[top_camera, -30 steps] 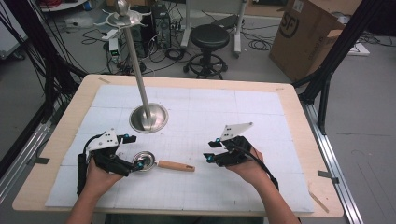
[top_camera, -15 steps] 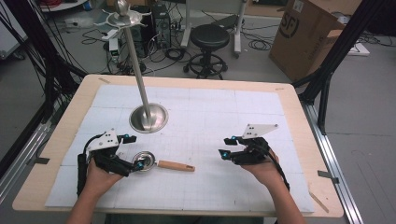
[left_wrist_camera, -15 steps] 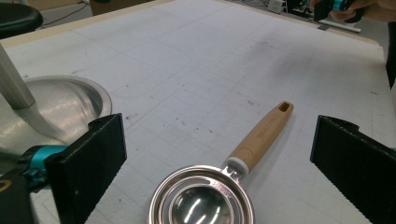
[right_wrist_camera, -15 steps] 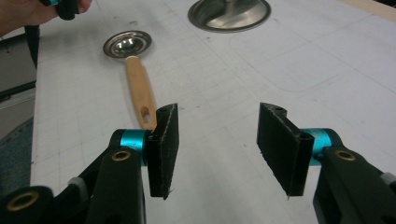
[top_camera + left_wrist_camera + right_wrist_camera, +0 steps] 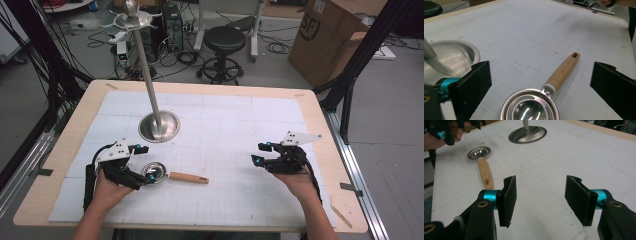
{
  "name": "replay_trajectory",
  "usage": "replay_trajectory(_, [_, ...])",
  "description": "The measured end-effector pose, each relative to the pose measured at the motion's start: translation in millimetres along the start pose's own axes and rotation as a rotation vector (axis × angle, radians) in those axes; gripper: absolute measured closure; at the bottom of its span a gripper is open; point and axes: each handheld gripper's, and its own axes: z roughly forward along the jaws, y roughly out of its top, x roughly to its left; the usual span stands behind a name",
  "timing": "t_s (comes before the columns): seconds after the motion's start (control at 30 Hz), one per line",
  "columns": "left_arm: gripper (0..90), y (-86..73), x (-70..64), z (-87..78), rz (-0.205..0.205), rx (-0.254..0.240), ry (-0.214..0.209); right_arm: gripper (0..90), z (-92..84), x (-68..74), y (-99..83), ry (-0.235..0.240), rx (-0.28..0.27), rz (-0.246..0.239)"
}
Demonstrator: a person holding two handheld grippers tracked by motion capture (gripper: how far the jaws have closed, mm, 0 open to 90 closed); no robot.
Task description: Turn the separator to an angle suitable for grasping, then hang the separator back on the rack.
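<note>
Scoop [image 5: 155,173] being flanked by wide left gripper [image 5: 141,164], untouched. Right gripper [image 5: 259,153] jaws just being opened, nothing between; bare mat [image 5: 225,135] around, table edge [image 5: 330,165] near.

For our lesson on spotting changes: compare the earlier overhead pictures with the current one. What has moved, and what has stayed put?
The right gripper slid sideways toward the table's right edge, away from the measuring spoon; its jaws have just been opening, with nothing between them. Nothing was picked up or let go. The left gripper stayed open at the spoon's bowl, and the spoon and the metal stand kept their places.
</note>
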Motion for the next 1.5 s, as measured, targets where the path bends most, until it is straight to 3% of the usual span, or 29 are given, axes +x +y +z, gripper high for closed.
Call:
replay_trajectory(0.23, [4.2, -0.3, 0.8, -1.6, 0.009, 0.008, 0.008, 29.2, -5.0, -7.4, -4.2, -0.032, -0.048, 0.039])
replay_trajectory(0.33, [4.2, 0.3, 0.5, -2.0, 0.011, 0.001, 0.003, 20.6, -7.1, -7.6, -3.5, -0.040, -0.087, 0.046])
replay_trajectory(0.67, [4.2, 0.6, 3.7, 2.8, 0.004, -0.008, -0.011, 16.9, -10.2, -12.4, -10.2, -0.065, -0.088, 0.062])
replay_trajectory(0.87, [4.2, 1.5, 0.4, 6.8, 0.020, 0.037, -0.023, 16.9, -14.0, -14.0, -13.3, -0.079, -0.093, 0.077])
replay_trajectory(1.07, [4.2, 10.9, -4.7, 12.9, 0.044, 0.067, -0.032, 16.9, -13.6, -11.1, -11.5, -0.079, -0.092, 0.057])
replay_trajectory(1.23, [4.2, 16.6, -10.3, 16.9, 0.077, 0.132, -0.028, 16.9, -11.3, -7.8, -11.1, -0.083, -0.072, 0.038])
replay_trajectory(1.3, [4.2, 22.2, -12.7, 19.1, 0.110, 0.169, -0.015, 16.9, -9.6, -8.4, -11.0, -0.085, -0.070, 0.033])
replay_trajectory(1.5, [4.3, 39.0, -12.0, 33.6, 0.165, 0.306, -0.060, 16.9, -3.9, -9.9, -10.3, -0.084, -0.064, 0.031])
